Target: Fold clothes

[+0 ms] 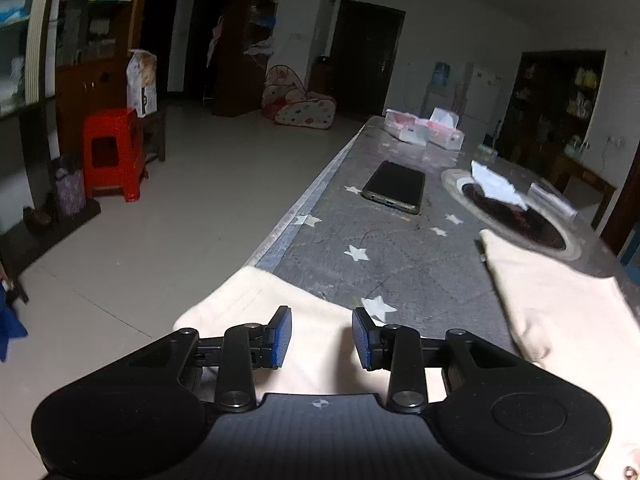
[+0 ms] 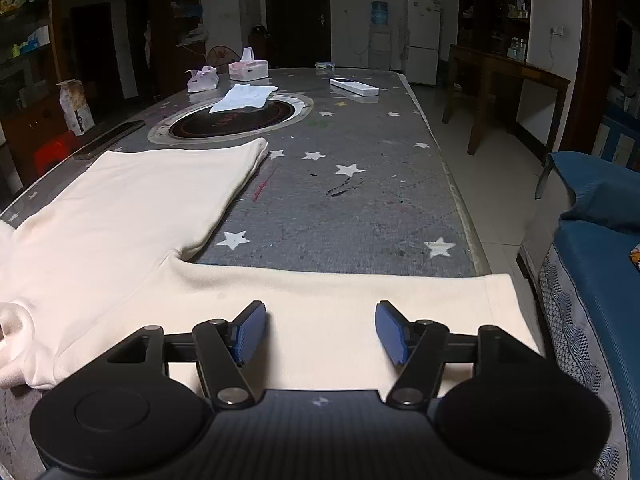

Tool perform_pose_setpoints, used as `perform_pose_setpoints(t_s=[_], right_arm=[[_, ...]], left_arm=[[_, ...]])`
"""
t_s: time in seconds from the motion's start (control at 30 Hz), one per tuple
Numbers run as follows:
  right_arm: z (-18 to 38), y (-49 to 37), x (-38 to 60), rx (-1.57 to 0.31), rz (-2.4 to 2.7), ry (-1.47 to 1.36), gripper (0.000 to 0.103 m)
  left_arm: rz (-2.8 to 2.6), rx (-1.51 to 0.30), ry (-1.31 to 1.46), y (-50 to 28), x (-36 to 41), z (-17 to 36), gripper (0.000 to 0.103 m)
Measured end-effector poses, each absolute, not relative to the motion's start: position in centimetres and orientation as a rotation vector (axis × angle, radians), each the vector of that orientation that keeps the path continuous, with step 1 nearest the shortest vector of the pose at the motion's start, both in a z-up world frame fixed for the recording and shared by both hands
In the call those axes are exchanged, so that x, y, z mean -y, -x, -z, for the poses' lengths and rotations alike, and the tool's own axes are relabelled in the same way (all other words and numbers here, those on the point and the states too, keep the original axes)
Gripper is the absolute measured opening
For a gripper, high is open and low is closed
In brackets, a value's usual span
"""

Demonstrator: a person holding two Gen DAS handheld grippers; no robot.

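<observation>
Both tongs, left tongs (image 1: pixel 322 338) and right tongs (image 2: pixel 320 332), hover spread wide over a cream garment (image 2: pixel 140 208) on the star-patterned surface (image 2: pixel 340 208); no writing is legible.

Cream long-sleeved cotton top (image 2: pixel 132 216), spread flat across lower left and centre of frame, one sleeve reaching up-frame, hem edge toward lower right, collar bunched at far left

Dim room, red stool (image 1: pixel 113 152), white fridge (image 2: pixel 423 38)

Garment (image 2: pixel 132 216) on table (image 2: pixel 360 208) — phone (image 1: pixel 394 187) left, hotplate (image 2: pixel 232 118) behind
</observation>
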State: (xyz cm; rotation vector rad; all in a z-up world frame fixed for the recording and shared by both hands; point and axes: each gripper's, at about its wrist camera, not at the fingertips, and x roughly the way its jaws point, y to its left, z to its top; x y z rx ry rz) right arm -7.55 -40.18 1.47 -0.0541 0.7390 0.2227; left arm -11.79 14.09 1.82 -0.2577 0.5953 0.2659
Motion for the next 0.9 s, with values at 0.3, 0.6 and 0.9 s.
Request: perform_pose_setpoints(t_s=[0.3,0.6,0.9], right_arm=[[-2.0,8.1,40.7,-0.724,-0.198,0.031,0.062],[-2.2,9.2,44.4,-0.695,-0.054,-0.028,0.060],[-1.5,9.6,48.3,-0.704,0.080,-0.105,0.055]], left_arm=[[-0.233,-0.586,0.253,11.6,-12.9,-2.8,0.049],[-0.018,-0.552,0.203,13.0,-5.6,-4.8,0.076],[0.199,-0.564,0.143,13.3,1.4,-5.4,0.081]])
